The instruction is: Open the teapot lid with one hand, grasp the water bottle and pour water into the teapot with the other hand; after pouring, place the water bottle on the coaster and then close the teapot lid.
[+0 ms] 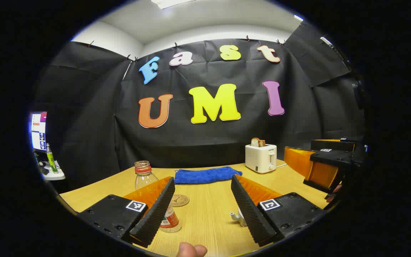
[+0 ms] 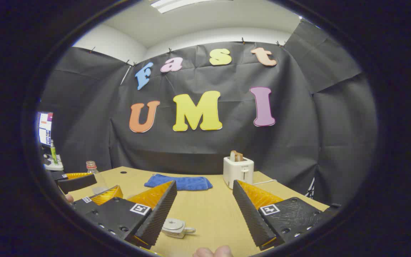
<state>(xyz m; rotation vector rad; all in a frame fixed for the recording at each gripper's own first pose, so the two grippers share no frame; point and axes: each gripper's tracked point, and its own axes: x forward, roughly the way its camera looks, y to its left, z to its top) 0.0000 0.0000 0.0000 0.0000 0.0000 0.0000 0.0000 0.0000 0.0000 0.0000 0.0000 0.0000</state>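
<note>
A wooden table (image 1: 209,214) fronts the black booth wall. In the left gripper view, the left gripper (image 1: 202,207) hangs wide open above it, holding nothing; the bottle (image 1: 153,192) (cap off) stands partly behind its left finger, the coaster (image 1: 180,200) just beyond. The right gripper (image 2: 204,210) is wide open too, with the teapot (image 2: 175,227), lid on, near its left finger. Farther off lie a blue cloth (image 2: 178,182) and a toaster (image 2: 238,171).

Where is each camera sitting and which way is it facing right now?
Left gripper view: rides the open left gripper, facing the wall across the table; bottle, coaster, a fingertip below.
Right gripper view: rides the open right gripper, facing likewise; teapot near its fingers.
Shared: towel, toaster, bottle.
</note>
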